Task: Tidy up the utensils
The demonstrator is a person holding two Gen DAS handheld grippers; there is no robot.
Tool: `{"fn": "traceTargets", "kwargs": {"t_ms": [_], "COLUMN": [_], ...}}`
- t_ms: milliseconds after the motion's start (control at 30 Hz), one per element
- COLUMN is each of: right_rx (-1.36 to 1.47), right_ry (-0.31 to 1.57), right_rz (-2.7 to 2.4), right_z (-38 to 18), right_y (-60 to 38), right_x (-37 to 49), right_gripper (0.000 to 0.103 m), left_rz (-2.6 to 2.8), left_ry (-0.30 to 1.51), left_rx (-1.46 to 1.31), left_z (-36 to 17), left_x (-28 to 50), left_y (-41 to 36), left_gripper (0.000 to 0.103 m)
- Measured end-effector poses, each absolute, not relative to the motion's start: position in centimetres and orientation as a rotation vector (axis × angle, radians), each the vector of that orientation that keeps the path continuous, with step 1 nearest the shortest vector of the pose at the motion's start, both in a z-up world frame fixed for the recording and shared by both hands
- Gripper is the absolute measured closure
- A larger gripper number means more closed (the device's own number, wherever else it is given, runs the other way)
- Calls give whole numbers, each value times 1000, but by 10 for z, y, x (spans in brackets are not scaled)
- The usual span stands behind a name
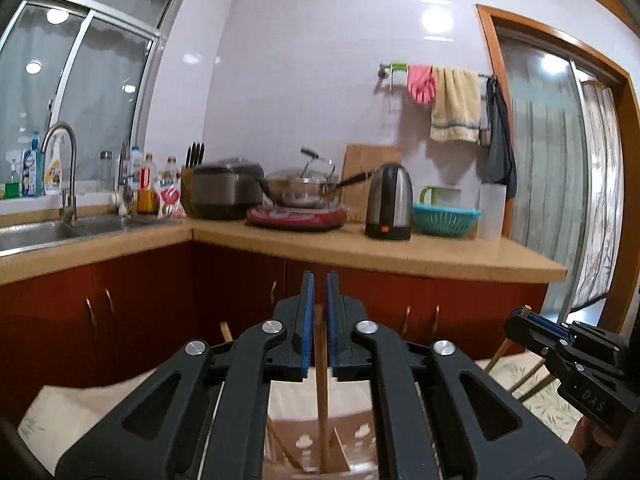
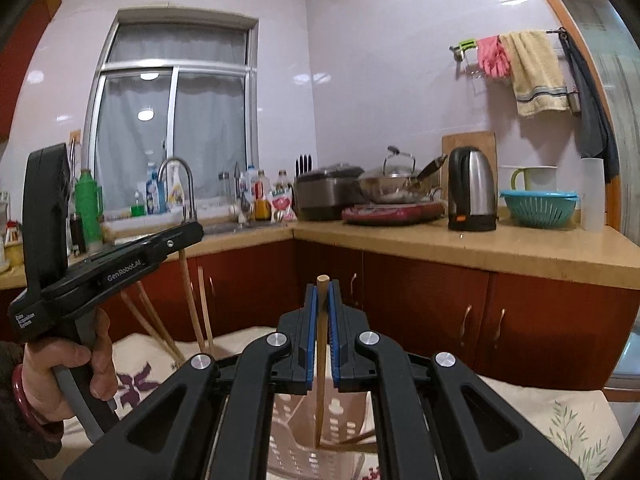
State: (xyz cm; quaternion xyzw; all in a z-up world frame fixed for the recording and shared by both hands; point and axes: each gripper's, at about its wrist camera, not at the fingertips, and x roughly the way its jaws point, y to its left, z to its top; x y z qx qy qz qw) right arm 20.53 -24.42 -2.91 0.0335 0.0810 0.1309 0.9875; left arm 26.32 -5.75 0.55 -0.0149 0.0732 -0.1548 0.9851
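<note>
In the left wrist view my left gripper [image 1: 319, 280] stands around an upright wooden chopstick [image 1: 321, 360]. Its blue pads sit slightly apart from the stick, so it is open. The stick's lower end reaches into a pinkish perforated utensil holder [image 1: 308, 446] below. In the right wrist view my right gripper [image 2: 323, 288] is shut on another upright chopstick [image 2: 320, 360], whose tip pokes out above the pads and whose lower end stands in the holder [image 2: 294, 420]. Several more chopsticks [image 2: 154, 320] lean in the holder under the left gripper [image 2: 192, 236].
A cloth with a leaf print [image 2: 568, 420] covers the surface under the holder. Behind it run red cabinets [image 1: 140, 300] and a counter [image 1: 420, 252] with a kettle [image 1: 390, 202], a wok, a rice cooker and a teal colander [image 1: 446, 220]. A sink [image 1: 40, 236] lies far left.
</note>
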Motion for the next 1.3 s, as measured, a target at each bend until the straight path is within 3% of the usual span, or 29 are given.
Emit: {"fn": "traceTargets", "kwargs": {"t_ms": [33, 67, 133, 233, 567, 1300], "right_rx": [62, 59, 50, 51, 121, 164], "right_ry": [172, 177, 169, 171, 197, 401], "right_rz": [262, 265, 260, 262, 219, 66], "right_z": [-32, -33, -33, -29, -31, -157], "right_y": [-242, -242, -241, -243, -277, -302], "right_x": [205, 204, 199, 186, 127, -10], "right_gripper": [87, 79, 52, 46, 41, 41], "left_rz": [-308, -303, -298, -302, -313, -396], "left_ry": [165, 175, 187, 197, 257, 630], "left_rx": [-31, -34, -48, -56, -59, 30], "left_z": [1, -2, -5, -7, -16, -166], "left_x": [264, 263, 259, 246, 179, 25], "left_y": [-57, -56, -55, -54, -60, -109], "left_gripper": [82, 70, 55, 42, 27, 26]}}
